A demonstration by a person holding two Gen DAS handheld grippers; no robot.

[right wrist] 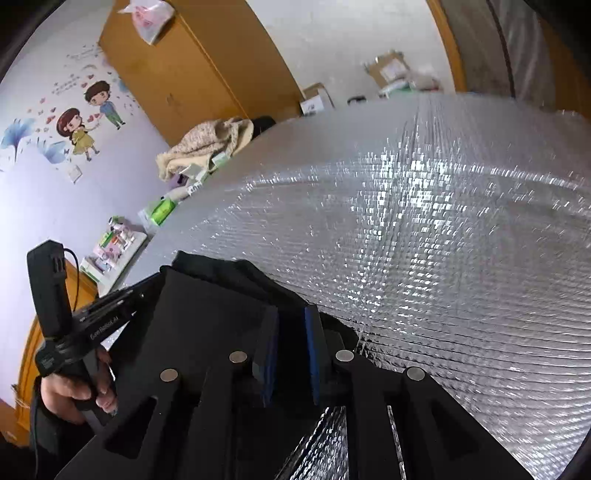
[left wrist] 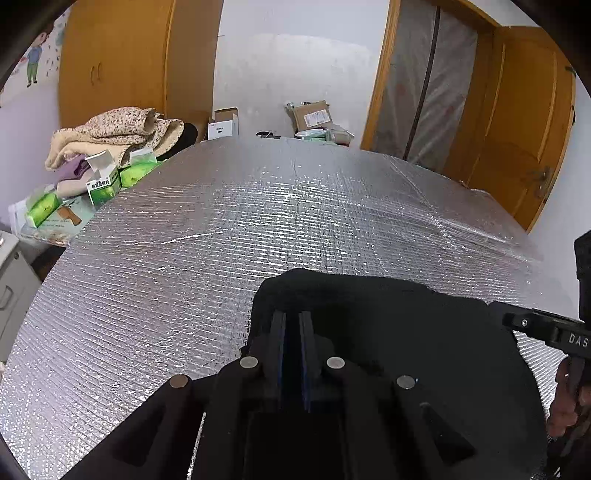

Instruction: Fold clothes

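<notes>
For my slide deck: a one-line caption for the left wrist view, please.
Left gripper pinching a black garment over a silver foil-covered table, right gripper at frame edge.

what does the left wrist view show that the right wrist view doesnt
Only the left wrist view: the open wooden door on the right and the grey cabinet at the left edge. Only the right wrist view: the cartoon wall stickers in full and a plastic bag on the wardrobe. Both: the black garment on the silver foil mat, and the floral blanket.
</notes>
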